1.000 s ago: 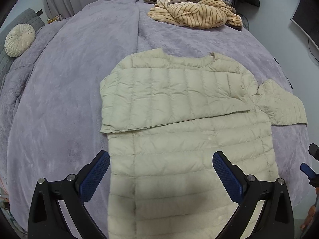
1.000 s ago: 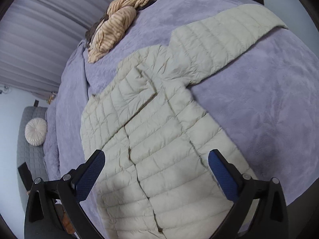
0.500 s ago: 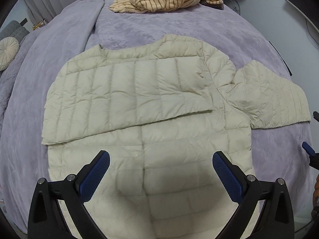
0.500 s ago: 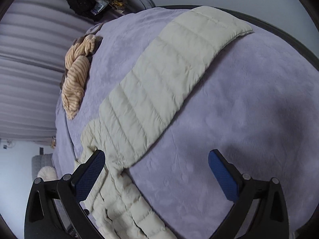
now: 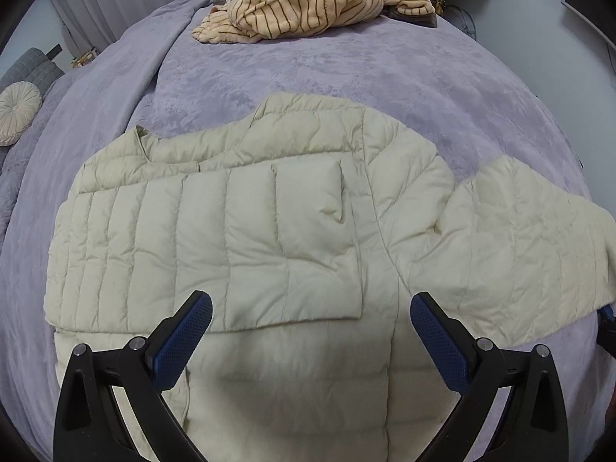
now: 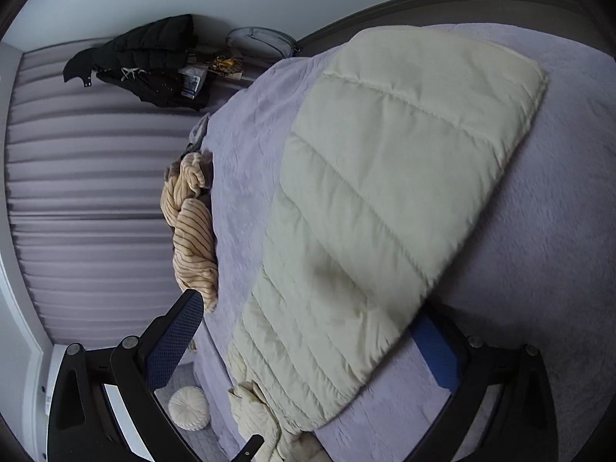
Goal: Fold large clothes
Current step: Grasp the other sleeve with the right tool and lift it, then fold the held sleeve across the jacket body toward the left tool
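left gripper [image 5: 311, 331] gapes wide over the cream jacket [image 5: 269, 238]; right gripper [image 6: 308, 346] spread wide astride its outstretched sleeve [image 6: 385, 200] on the bed [image 6: 539, 269].

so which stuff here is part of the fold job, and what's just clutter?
In the job:
cream puffer jacket
its outstretched sleeve
left gripper
right gripper

Lying about:
striped garment
round cushion
black coat

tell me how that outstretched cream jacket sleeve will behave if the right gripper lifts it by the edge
The sleeve will probably be floppy: it already lies draped flat on the bed. Its puffy quilted panels suggest it is light for its size and will spring back rather than hold a crease. The smooth shell may slip between the open right gripper pads.
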Available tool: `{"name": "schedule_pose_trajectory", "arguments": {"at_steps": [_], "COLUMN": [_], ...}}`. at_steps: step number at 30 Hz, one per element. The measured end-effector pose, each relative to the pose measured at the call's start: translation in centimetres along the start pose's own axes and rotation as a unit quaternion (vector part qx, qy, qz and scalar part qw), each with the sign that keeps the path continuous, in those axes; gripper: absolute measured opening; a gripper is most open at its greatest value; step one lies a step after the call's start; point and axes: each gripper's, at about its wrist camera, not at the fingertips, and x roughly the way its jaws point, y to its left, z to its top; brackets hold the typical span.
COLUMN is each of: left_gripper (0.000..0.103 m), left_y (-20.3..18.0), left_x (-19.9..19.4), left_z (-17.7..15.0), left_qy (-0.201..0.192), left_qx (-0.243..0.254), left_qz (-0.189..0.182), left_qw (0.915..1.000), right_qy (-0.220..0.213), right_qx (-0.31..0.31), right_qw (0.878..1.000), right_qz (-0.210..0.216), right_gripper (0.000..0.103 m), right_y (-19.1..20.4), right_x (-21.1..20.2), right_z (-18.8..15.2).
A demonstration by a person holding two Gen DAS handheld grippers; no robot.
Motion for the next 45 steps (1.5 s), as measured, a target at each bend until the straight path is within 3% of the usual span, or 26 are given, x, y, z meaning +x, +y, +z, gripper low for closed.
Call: {"name": "schedule_pose_trajectory", "arguments": {"at_steps": [2, 3, 4, 7, 9, 12, 17, 21, 26, 31, 37, 42, 45], "left_gripper": [0.103, 0.103, 0.103, 0.103, 0.103, 0.103, 0.103, 0.103, 0.103, 0.103, 0.103, 0.103, 0.103], "left_y": [-0.3, -0.6, -0.7, -1.7, -2.2, -2.7, -4.9, -2.6, 1.6, 7.6, 16.0, 21.8, 24.4], "left_x": [0.6, 0.9, 1.1, 2.1, 3.2, 5.0, 6.8, 5.5, 1.6, -0.3, -0.5, -0.2, -0.2], "left_z": [0.7, 0.9, 1.2, 1.7, 1.9, 1.7, 0.7, 1.4, 2.0, 2.1, 0.7, -0.8, -1.7], "left_qy": [-0.004, -0.004, -0.005, -0.013, -0.015, 0.005, 0.002, 0.008, -0.026, -0.040, -0.037, -0.028, -0.028], "left_qx": [-0.011, -0.014, -0.014, -0.001, -0.003, -0.013, 0.049, 0.019, -0.004, -0.025, -0.058, -0.080, -0.092], "left_qz": [0.004, 0.003, 0.002, 0.020, 0.048, 0.035, 0.055, 0.003, -0.023, -0.018, 0.020, 0.051, 0.067], "left_qw": [0.9999, 0.9999, 0.9999, 0.9997, 0.9987, 0.9993, 0.9973, 0.9998, 0.9994, 0.9987, 0.9975, 0.9951, 0.9932], "right_qy": [-0.011, -0.010, -0.008, 0.001, 0.006, 0.013, 0.046, 0.077, 0.109, 0.137, 0.167, 0.212, 0.227], "right_qx": [0.024, 0.034, 0.043, 0.054, 0.044, 0.016, -0.035, -0.086, -0.131, -0.202, -0.294, -0.336, -0.379], "right_qw": [1.000, 0.999, 0.999, 0.998, 0.998, 0.995, 0.984, 0.975, 0.963, 0.951, 0.929, 0.910, 0.894], "right_qz": [0.010, 0.009, 0.007, 0.025, 0.052, 0.095, 0.169, 0.189, 0.207, 0.190, 0.148, 0.117, 0.074], "right_gripper": [0.078, 0.050, 0.030, 0.013, 0.010, 0.009, 0.008, 0.008, 0.008, 0.008, 0.008, 0.008, 0.008], "right_y": [-0.4, -0.6, -1.0, -1.7, -1.3, 0.2, 4.3, 8.7, 13.5, 18.2, 22.6, 23.5, 23.1], "right_x": [0.2, 0.4, 0.5, 0.7, 0.3, -0.5, -0.8, 0.2, 2.1, 4.3, 7.9, 12.8, 15.6], "right_z": [0.5, 0.8, 1.0, 1.4, 1.5, 1.4, 0.0, -2.2, -5.7, -10.2, -16.9, -23.4, -27.4]}}
